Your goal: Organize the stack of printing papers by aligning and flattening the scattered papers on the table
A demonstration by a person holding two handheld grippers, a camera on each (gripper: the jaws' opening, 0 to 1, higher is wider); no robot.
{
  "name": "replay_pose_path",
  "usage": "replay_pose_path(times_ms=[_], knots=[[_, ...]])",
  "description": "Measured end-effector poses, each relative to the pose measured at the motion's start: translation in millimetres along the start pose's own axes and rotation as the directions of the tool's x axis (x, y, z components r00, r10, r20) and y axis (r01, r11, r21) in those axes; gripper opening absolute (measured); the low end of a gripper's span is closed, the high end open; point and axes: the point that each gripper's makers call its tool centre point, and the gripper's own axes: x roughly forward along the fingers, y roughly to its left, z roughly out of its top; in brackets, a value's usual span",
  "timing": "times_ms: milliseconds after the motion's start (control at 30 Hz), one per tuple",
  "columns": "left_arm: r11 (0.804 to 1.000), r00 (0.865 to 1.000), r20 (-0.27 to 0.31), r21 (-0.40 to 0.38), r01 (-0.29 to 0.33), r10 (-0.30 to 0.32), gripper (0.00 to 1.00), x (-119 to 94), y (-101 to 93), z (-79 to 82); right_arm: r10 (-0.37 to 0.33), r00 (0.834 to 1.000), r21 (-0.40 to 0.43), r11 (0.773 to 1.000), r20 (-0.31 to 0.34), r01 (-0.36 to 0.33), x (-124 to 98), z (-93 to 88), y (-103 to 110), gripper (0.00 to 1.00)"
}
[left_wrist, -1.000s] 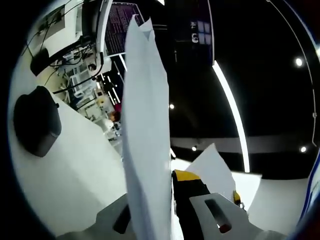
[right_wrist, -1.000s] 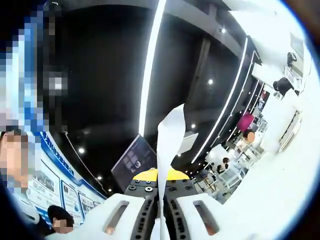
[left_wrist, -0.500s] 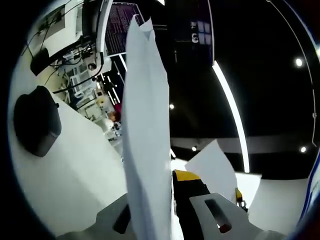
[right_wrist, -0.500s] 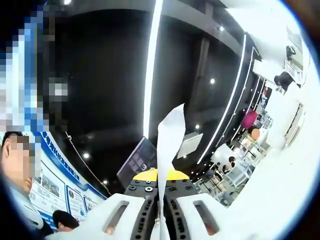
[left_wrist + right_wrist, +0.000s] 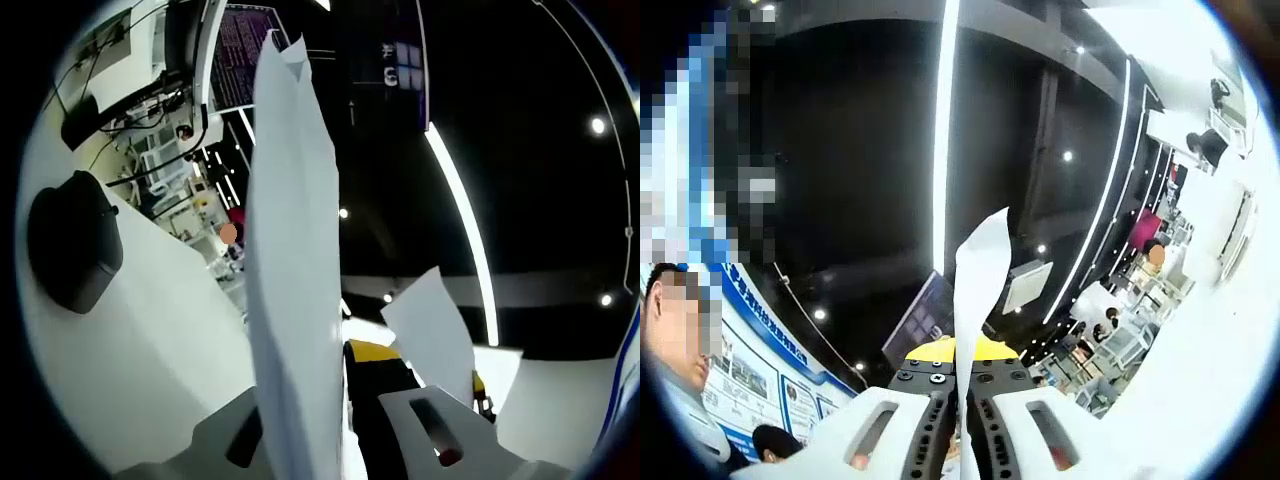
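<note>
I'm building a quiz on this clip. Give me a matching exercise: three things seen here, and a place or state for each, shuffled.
Things:
1. paper sheets
2. black mouse
3. monitor

Places or states:
A. lit, at the far end of the white table
B. lying on the table, left in the left gripper view
C. clamped on edge in the left gripper

Pairs: 1-C, 2-B, 3-A
</note>
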Motion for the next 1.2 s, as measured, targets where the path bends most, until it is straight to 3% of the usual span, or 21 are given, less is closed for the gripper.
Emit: replay_pose_path(times_ms=[233, 1200], knots=[[1.000, 1.000, 0.000, 0.000, 0.000, 0.000, 0.06, 0, 0.8, 0.6, 0.008, 1.000, 0.018, 1.000, -0.005, -0.008, 4, -12.4, 5, 0.00], [1.000, 1.000, 0.001, 0.000, 0.002, -0.002, 0.06, 0, -0.1, 0.2, 0.053, 0.999, 0.072, 0.996, -0.011, -0.052, 21, -32.6, 15, 0.00]])
